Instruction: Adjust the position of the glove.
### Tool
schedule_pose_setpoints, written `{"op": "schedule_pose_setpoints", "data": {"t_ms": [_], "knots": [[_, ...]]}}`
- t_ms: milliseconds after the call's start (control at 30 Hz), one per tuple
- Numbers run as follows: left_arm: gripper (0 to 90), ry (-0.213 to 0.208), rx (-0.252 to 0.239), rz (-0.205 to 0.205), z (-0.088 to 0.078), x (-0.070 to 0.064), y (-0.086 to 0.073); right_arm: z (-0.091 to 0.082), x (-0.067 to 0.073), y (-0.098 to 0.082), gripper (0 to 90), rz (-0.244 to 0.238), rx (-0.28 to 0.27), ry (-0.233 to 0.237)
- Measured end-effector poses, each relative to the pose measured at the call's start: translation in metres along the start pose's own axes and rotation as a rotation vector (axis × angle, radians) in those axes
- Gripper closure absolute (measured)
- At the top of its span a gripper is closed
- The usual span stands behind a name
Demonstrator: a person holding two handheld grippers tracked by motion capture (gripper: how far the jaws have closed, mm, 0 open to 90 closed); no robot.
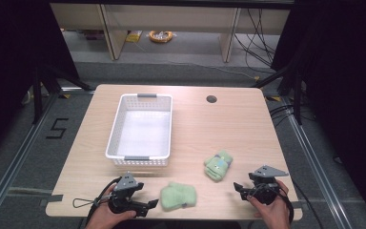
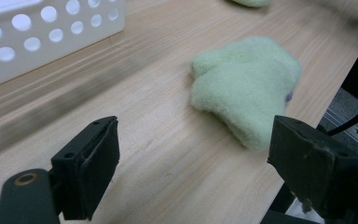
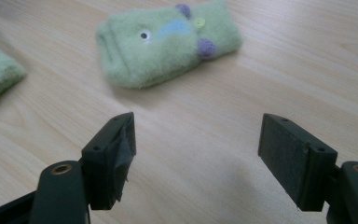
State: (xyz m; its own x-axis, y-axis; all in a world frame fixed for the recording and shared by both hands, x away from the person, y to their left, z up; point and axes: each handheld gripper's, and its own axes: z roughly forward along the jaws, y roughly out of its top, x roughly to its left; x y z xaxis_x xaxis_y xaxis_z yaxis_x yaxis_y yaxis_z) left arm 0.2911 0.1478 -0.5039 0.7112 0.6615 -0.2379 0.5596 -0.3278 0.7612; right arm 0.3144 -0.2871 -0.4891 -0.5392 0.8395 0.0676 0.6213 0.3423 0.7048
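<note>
Wood table (image 1: pixel 248 124) holds a white perforated basket (image 1: pixel 140 129) toward the far left, with two fuzzy green mittens near the person's edge. Left gripper (image 1: pixel 147 205), jaws spread and empty, sits just beside the plain mitten (image 1: pixel 178 196); right gripper (image 1: pixel 238 187), jaws likewise apart, points at the decorated mitten (image 1: pixel 218 165).

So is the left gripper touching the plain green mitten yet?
Apart. In the left gripper view, the left gripper has open jaws with bare table between them, and the plain green mitten lies beyond.
</note>
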Motion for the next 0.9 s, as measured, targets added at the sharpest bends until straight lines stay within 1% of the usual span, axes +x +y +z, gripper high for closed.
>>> {"op": "schedule_pose_setpoints", "data": {"t_ms": [133, 167, 200, 233, 267, 300, 333, 367, 400, 433, 467, 533, 600, 633, 667, 700, 733, 767, 800, 833, 867, 900], "knots": [[15.9, -0.006, 0.005, 0.002, 0.0, 0.0, 0.0, 0.0, 0.0, 0.0, 28.3, 0.0, 0.001, 0.001], [15.9, -0.005, 0.003, 0.001, 0.0, 0.0, 0.0, 0.0, 0.0, 0.0, 28.3, 0.002, 0.002, -0.003], [15.9, -0.005, 0.004, 0.002, 0.0, 0.0, 0.0, 0.0, 0.001, 0.0, 28.3, -0.004, -0.009, -0.017], [15.9, -0.005, 0.004, 0.0, 0.0, 0.0, 0.0, 0.0, 0.001, 0.0, 28.3, -0.004, -0.009, -0.017], [15.9, -0.005, 0.004, 0.002, 0.0, 0.0, 0.0, 0.001, 0.001, 0.0, 28.3, 0.0, -0.012, -0.007], [15.9, -0.005, -0.006, -0.009, 0.001, 0.0, 0.0, 0.0, 0.002, 0.0, 28.3, 0.006, -0.007, -0.009], [15.9, 0.002, -0.007, -0.009, 0.001, -0.001, 0.0, -0.001, 0.002, 0.0, 28.3, -0.003, -0.008, -0.021], [15.9, 0.0, -0.006, -0.008, 0.001, -0.001, 0.0, 0.0, 0.004, 0.0, 28.5, 0.015, -0.023, -0.014], [15.9, 0.001, -0.002, -0.003, 0.0, -0.001, 0.0, 0.0, 0.004, 0.0, 28.5, 0.015, -0.023, -0.014], [15.9, -0.008, 0.002, -0.003, 0.0, 0.0, 0.0, 0.001, 0.001, 0.001, 28.6, -0.022, -0.038, -0.002], [15.9, -0.008, 0.002, -0.003, 0.0, 0.0, 0.0, -0.001, 0.004, 0.001, 28.6, 0.009, -0.025, -0.002], [15.9, -0.001, -0.007, -0.005, 0.001, -0.001, 0.0, -0.001, 0.005, 0.002, 28.9, 0.012, -0.03, 0.002], [15.9, 0.001, -0.008, -0.005, 0.001, -0.001, 0.0, -0.001, 0.006, 0.003, 29.6, 0.009, -0.039, 0.022], [15.9, 0.001, -0.011, -0.005, 0.001, -0.001, 0.001, -0.002, 0.009, 0.004, 29.7, 0.016, -0.038, 0.022], [15.9, -0.002, -0.015, -0.006, 0.001, -0.001, 0.001, -0.002, 0.012, 0.005, 30.0, 0.037, -0.045, 0.04], [15.9, -0.005, -0.004, -0.005, 0.0, -0.001, 0.001, -0.001, 0.013, 0.006, 30.9, 0.021, -0.057, 0.05], [15.9, -0.003, -0.008, -0.005, 0.001, -0.001, 0.001, -0.001, 0.019, 0.007, 31.6, 0.041, -0.052, 0.054], [16.0, -0.003, -0.006, -0.005, 0.001, -0.001, 0.001, 0.0, 0.019, 0.008, 31.7, 0.005, -0.07, 0.067], [16.0, -0.003, -0.007, -0.005, 0.001, -0.001, 0.001, 0.001, 0.026, 0.011, 32.9, -0.011, -0.072, 0.082], [16.0, -0.003, -0.007, -0.006, 0.001, -0.001, 0.001, 0.001, 0.026, 0.011, 32.9, -0.011, -0.072, 0.082], [15.9, -0.003, -0.008, -0.007, 0.001, -0.001, 0.001, 0.002, 0.033, 0.013, 34.3, -0.027, -0.075, 0.101], [15.9, -0.005, -0.015, -0.015, 0.001, -0.002, 0.001, 0.002, 0.033, 0.013, 34.3, -0.027, -0.075, 0.101]]}}
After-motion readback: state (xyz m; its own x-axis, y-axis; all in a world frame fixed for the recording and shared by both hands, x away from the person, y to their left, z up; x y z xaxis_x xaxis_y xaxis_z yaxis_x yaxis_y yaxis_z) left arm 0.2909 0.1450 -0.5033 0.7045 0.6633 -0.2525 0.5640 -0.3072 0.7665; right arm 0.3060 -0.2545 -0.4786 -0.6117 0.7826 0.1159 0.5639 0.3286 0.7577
